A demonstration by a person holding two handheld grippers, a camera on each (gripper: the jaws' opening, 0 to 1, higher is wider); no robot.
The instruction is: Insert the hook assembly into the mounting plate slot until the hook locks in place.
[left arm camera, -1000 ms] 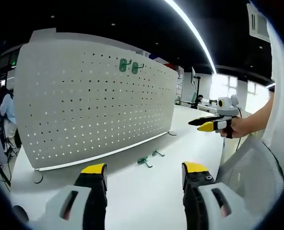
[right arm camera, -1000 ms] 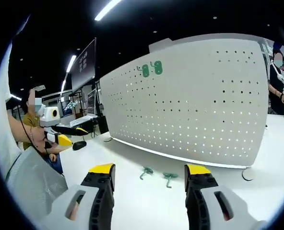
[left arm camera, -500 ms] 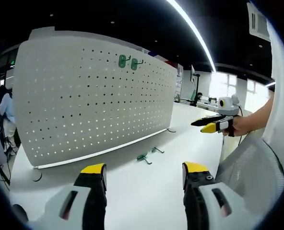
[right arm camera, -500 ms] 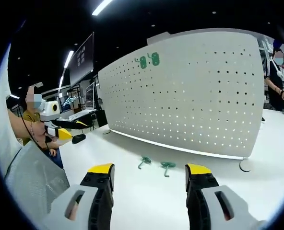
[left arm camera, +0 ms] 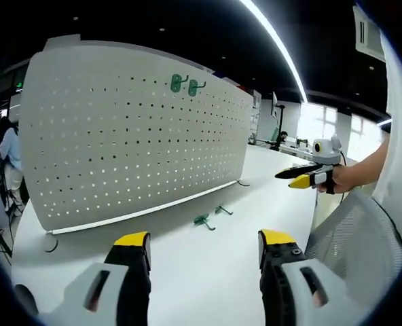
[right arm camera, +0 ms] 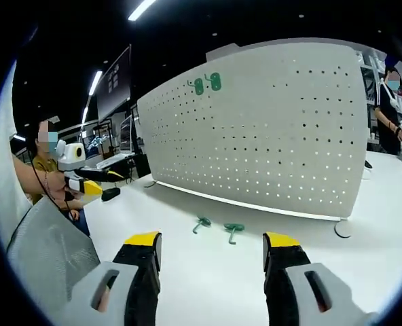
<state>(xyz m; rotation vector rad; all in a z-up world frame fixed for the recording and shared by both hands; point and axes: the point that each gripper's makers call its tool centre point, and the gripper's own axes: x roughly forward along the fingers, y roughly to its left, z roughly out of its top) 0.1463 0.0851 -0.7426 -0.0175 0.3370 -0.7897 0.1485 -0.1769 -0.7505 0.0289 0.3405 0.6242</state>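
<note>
A white pegboard mounting plate (left arm camera: 133,142) (right arm camera: 269,136) stands upright on the white table. Two green hooks (left arm camera: 185,85) (right arm camera: 206,84) hang near its top edge. Two more green hooks lie loose on the table in front of it (left arm camera: 202,220) (left arm camera: 222,210) (right arm camera: 201,223) (right arm camera: 232,229). My left gripper (left arm camera: 204,248) stands open, well short of the loose hooks, with nothing between its yellow-tipped fingers. My right gripper (right arm camera: 212,248) is open and empty too. The right gripper (left arm camera: 303,176) comes into the left gripper view, and the left gripper (right arm camera: 92,182) into the right gripper view.
The white table (left arm camera: 187,272) (right arm camera: 208,285) stretches between the grippers and the plate. A mesh chair back (left arm camera: 354,251) (right arm camera: 41,265) sits close beside me. A person (left arm camera: 7,163) (right arm camera: 390,115) stands past the plate's far end. Desks and monitors fill the background.
Both cameras have shifted slightly; the plate sits a little higher and the loose hooks a little farther up in view. Both grippers stay open and nothing on the table has moved.
</note>
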